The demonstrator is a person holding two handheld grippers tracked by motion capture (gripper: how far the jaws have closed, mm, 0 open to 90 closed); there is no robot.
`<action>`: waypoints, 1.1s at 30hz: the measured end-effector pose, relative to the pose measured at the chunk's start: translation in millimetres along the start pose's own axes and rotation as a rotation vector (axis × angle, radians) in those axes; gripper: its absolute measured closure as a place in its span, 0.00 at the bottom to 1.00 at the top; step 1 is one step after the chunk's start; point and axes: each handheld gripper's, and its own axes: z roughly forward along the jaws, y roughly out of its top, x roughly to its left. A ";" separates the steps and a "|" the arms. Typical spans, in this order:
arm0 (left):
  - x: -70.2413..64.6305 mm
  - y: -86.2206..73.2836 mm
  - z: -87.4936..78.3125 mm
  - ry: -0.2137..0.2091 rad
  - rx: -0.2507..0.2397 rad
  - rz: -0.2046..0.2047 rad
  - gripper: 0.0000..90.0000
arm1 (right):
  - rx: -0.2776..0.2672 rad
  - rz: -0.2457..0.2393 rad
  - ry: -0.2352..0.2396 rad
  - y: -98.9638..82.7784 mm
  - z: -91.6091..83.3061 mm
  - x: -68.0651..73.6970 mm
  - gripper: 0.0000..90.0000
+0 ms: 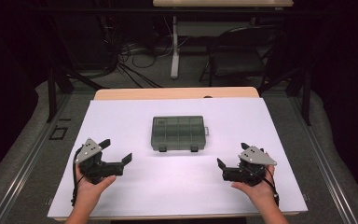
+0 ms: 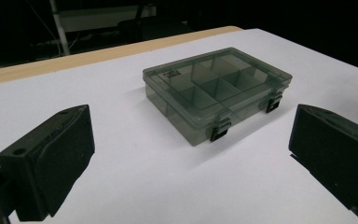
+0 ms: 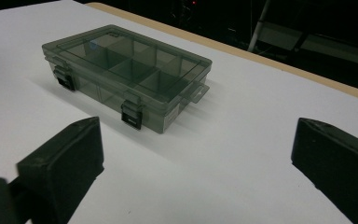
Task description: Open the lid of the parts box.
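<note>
Both open tongs flank organiser box (image 1: pixel 178 133), lengthwise left-right, latches nearside

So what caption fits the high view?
Two open grippers wait either side of a shut compartment box.

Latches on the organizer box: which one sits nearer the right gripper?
The latch toward the box's hanging-tab end; the other latch sits farther along, toward the left gripper.

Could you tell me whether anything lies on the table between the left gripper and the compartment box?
Nothing: between the open left gripper and the shut compartment box the high view shows bare white table.
</note>
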 end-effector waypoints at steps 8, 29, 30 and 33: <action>1.4 23.7 12.7 -0.004 0.049 0.004 0.21 | 0.019 -0.105 -0.016 27.0 16.6 7.1 0.29; -12.8 14.3 83.0 -0.023 0.134 -0.071 0.92 | 0.065 -0.020 0.108 31.5 69.7 14.5 0.89; -16.1 9.2 85.3 -0.023 0.148 -0.069 0.95 | 0.063 0.002 0.112 24.4 71.4 15.8 0.97; -20.9 1.2 89.7 -0.034 0.169 -0.083 1.00 | 0.089 0.019 0.107 13.4 74.0 20.2 1.00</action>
